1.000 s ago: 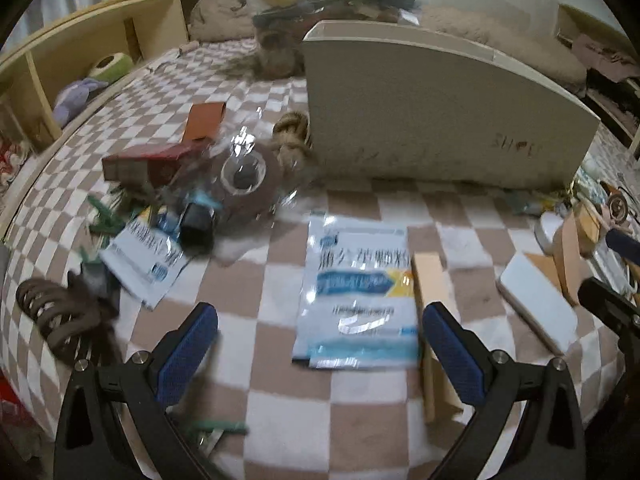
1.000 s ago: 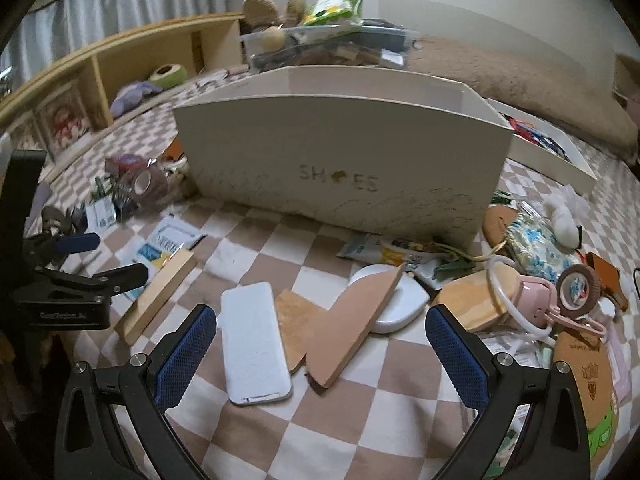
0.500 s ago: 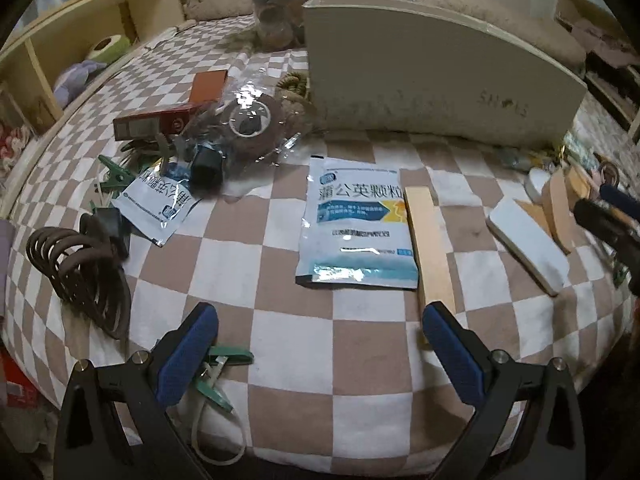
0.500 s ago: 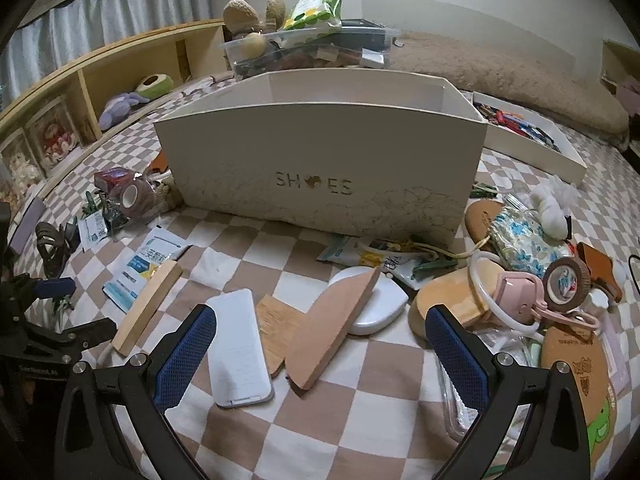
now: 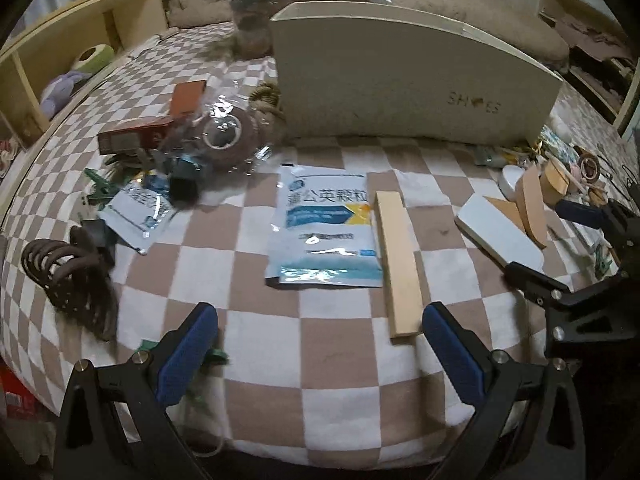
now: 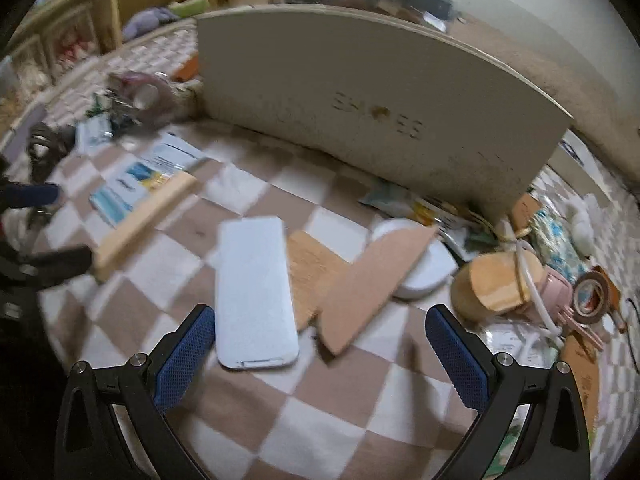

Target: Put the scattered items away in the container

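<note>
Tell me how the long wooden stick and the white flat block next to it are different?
The wooden stick is tan, while the white flat block is white. The stick is narrow and has square corners; the block is wider and has rounded corners. The stick's far end lies over the edge of a blue-and-white packet; the block touches no packet. Both lie flat on the checkered blanket, outside the container.

From my left camera, container [image 5: 412, 76] stands behind everything on the blanket [image 5: 340, 344]. Sachet [image 5: 326, 224] lies before it, wooden strip [image 5: 398, 264] touching its right edge, flat case [image 5: 500, 236] further right, tape roll [image 5: 226, 136] left.
</note>
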`<state>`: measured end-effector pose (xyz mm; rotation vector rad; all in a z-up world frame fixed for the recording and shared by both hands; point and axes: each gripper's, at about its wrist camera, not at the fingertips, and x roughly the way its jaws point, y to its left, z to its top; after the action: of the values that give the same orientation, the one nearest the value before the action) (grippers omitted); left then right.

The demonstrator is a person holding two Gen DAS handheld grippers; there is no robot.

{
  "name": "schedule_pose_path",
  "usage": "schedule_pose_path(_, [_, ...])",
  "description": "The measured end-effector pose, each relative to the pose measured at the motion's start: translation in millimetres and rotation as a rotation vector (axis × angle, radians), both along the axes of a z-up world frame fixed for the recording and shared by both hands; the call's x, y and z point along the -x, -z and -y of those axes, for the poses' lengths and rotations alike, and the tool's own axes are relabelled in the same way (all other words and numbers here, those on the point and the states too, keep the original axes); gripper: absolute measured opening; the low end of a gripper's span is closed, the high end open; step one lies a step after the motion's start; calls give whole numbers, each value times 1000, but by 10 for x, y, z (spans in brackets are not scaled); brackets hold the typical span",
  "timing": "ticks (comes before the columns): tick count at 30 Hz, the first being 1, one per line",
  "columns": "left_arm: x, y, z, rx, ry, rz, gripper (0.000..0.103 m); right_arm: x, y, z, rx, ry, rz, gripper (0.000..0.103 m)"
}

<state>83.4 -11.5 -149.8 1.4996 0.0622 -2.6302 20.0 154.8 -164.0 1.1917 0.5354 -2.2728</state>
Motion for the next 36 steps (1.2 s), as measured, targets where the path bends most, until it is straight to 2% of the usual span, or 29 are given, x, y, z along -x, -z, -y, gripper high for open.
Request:
schedule_pose_path(5, [30,51,67,36,-22,50,103,189,-37,-290,6,161,6,103])
schedule_pose_path(10, [42,112,111,43,-38,74,103,343,-63,-618,75,289,47,103])
schedule_pose_path(13, [25,109,106,73,-47,79,103,340,-135,-704,134,292,45,103])
schedule_pose_path(15, [15,83,157,47,-58,77,103,328,-159,-745,159,289,44,103])
schedule_pose_path(19, [17,24,288,49,-111,74,103,340,-110,-725,150,286,57,103])
schedule_pose_path(21, [38,64,328,49,-124,99,103,332,-100,-695,152,272,63,103])
schedule_pose_path(23, [74,165,281,74,-96,153,103,346,-111,-647,174,254,70,103])
schedule_pose_path(25, [87,179,186,119,-66,156,103,306,-147,-607,188,252,73,103])
schedule_pose_path(28, [94,183,80,105,-15,152,103,315,-170,-646,211,272,75,103])
schedule_pose_path(30, [96,184,7,111,8,138,103,342,-204,-718,245,296,82,103])
schedule_pose_path(33, [133,183,-59,79,37,119,103,403,-240,-822,312,330,100,103])
schedule_pose_path(36, [201,192,-155,90,57,94,103,438,-244,-862,348,349,120,103])
